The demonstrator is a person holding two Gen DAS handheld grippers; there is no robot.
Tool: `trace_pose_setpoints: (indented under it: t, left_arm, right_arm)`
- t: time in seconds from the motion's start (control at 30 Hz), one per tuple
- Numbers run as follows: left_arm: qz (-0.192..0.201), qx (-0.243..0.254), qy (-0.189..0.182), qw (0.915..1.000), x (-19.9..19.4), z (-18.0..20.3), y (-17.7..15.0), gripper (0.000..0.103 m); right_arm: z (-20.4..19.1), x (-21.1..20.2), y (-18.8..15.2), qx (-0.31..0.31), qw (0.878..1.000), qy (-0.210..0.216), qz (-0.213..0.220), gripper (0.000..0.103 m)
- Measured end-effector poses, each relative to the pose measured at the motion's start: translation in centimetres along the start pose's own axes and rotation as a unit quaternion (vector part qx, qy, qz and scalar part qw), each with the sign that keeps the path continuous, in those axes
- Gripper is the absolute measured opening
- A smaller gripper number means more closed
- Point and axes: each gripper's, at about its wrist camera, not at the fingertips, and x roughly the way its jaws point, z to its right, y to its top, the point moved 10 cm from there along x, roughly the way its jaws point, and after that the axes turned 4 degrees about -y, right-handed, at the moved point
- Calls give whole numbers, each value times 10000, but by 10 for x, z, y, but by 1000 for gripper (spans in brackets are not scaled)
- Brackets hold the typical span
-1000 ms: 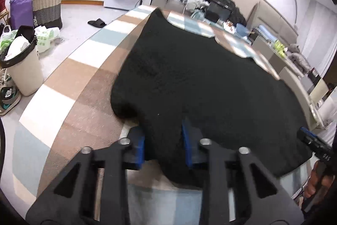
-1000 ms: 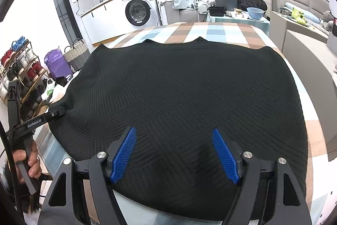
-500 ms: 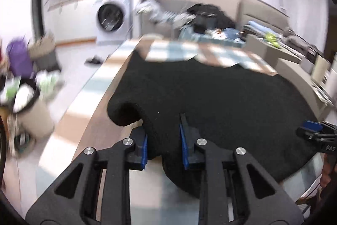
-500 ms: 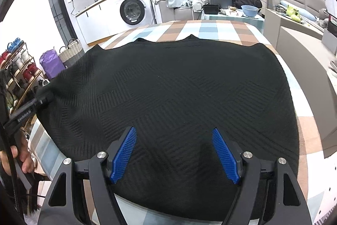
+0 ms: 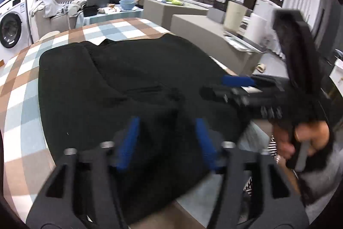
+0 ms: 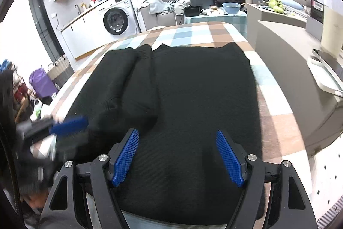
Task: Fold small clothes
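Blurrily, left gripper (image 5: 167, 143) jaws just spread over black garment (image 6: 193, 89); right gripper (image 6: 178, 156) jaws spread.

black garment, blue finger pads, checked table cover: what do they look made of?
Black garment: looks like a thick matte knit; a woven chevron texture shows near the right gripper, and the folded-over side lies in soft, rounded rolls.
Blue finger pads: probably rubber or soft plastic, with a fine gridded grip surface.
Checked table cover: flat, matte brown, blue and white squares; fabric or printed vinyl, cannot tell.
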Motion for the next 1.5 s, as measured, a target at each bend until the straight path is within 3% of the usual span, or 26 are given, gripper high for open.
trace_pose_setpoints:
  t: [0.13, 0.3, 0.4, 0.53, 0.57, 0.7, 0.77, 0.87, 0.97, 1.13, 1.27, 1.43, 1.5]
  left_arm:
    - [329, -167, 147, 9992, -27, -14, -3, 69]
    - [595, -891, 747, 9914, -61, -81, -6, 76]
    - [609, -1398, 1046, 9828, -75, -125, -12, 76]
    - [679, -1811, 1188, 9739, -82, -161, -18, 76]
    - [701, -1868, 1203, 9725, -85, -167, -20, 76]
    - [778, -1901, 1262, 9705, -94, -179, -20, 76]
    - [765, -1843, 1315, 9710, -93, -179, -19, 76]
    - [664, -1706, 1325, 9741, -86, -172, -20, 76]
    - [470, -1551, 1249, 9788, -71, -159, -21, 76]
    - [221, -1230, 1215, 9847, -57, -137, -26, 76]
    - [109, -1019, 1189, 9876, -51, -125, -28, 76]
    - [89, -1027, 1119, 9884, -46, -125, -28, 76]
    - [65, -1106, 1083, 9879, -43, -129, -28, 76]
  right_arm:
    - [-1, -6, 7, 336, 9982, 497, -4, 76]
    - [-30, 17, 10, 475, 9908, 1224, -328, 74]
    - [-43, 46, 9, 650, 9858, 1396, -675, 62]
    - [-49, 62, 17, 652, 9892, 1140, -654, 11]
    - [-53, 60, 18, 691, 9876, 1232, -682, 9]
    - [-64, 7, 25, 731, 9773, 1952, -374, 7]
    - [-60, -19, 18, 799, 9736, 2113, -317, 7]
    - [-39, -23, -11, 822, 9815, 1643, -543, 7]
    - [-25, 3, -39, 580, 9866, 1062, -1090, 8]
    - [-29, -13, -20, 417, 9917, 1040, -634, 26]
    - [-34, -22, -9, 279, 9912, 1231, -402, 29]
    - [-29, 6, -21, 175, 9923, 904, -835, 31]
    - [-31, 15, -24, 269, 9909, 995, -864, 31]
